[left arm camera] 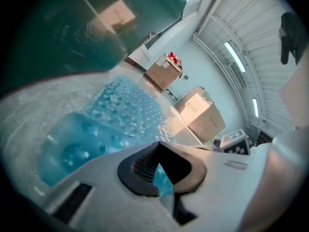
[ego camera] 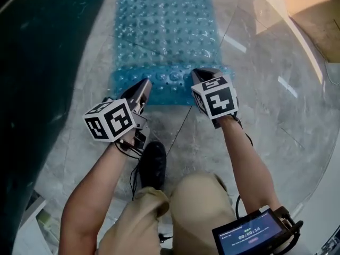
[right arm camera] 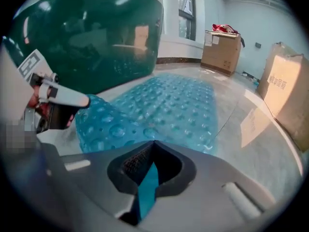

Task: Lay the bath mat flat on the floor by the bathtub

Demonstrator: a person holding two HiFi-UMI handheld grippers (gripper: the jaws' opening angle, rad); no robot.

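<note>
A translucent blue bath mat (ego camera: 162,31) with raised bubbles stretches away over the grey marble floor, beside the dark green bathtub (ego camera: 37,62) on the left. My left gripper (ego camera: 142,86) is shut on the mat's near left corner. The right gripper (ego camera: 199,76) is shut on the near right corner. The near edge is lifted slightly and bows between them. In the left gripper view a strip of blue mat (left arm camera: 163,180) shows pinched in the jaws. The right gripper view shows the same, with blue mat (right arm camera: 147,187) clamped and the rest (right arm camera: 169,105) spreading ahead.
Cardboard boxes (ego camera: 311,7) stand at the far right, also seen as cardboard boxes (left arm camera: 200,112) and a tall box (right arm camera: 285,91). A person's black shoe (ego camera: 152,166) rests on the floor just behind the grippers. The tub wall (right arm camera: 91,37) runs close along the mat's left side.
</note>
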